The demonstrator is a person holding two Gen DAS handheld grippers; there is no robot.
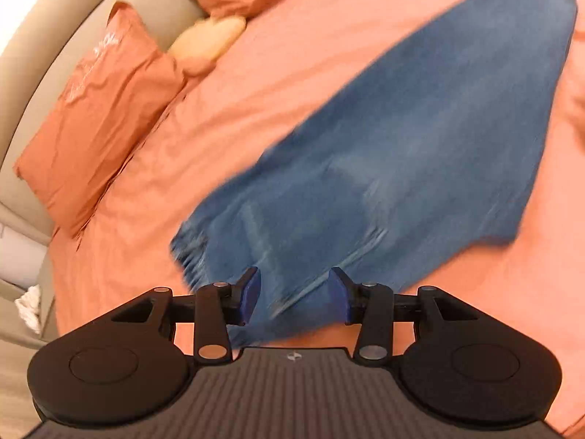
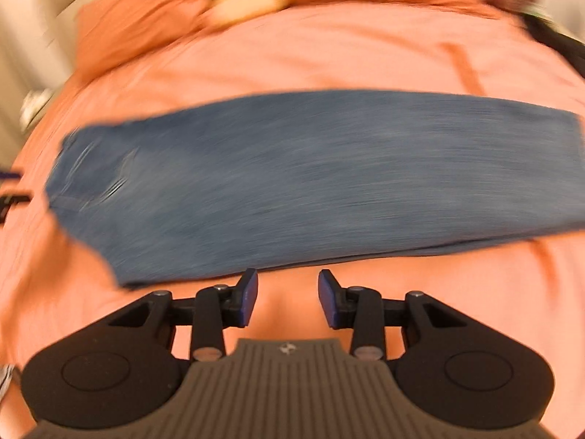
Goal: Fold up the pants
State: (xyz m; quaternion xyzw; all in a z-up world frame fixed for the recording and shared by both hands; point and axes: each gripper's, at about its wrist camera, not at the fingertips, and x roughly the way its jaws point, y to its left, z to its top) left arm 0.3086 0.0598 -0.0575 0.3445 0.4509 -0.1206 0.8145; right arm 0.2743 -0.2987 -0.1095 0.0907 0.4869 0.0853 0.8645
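The blue denim pants [image 2: 292, 179] lie flat on the salmon-orange bed cover [image 2: 329, 55], folded lengthwise into one long band. In the right wrist view the band runs across the bed, waist end at the left and leg end at the right. Both views are motion-blurred.

The left gripper [image 1: 294, 294] is above the waist end of the pants. Its blue-padded fingers [image 1: 252, 292] stand wide apart, with denim visible between them; whether the pads touch the fabric cannot be told.

The right gripper [image 2: 288, 296] is over bare bed cover, just beside the near long edge of the pants. Its fingers are wide apart and hold nothing.

Two orange pillows [image 1: 98, 117] rest against the beige headboard [image 1: 172, 11].
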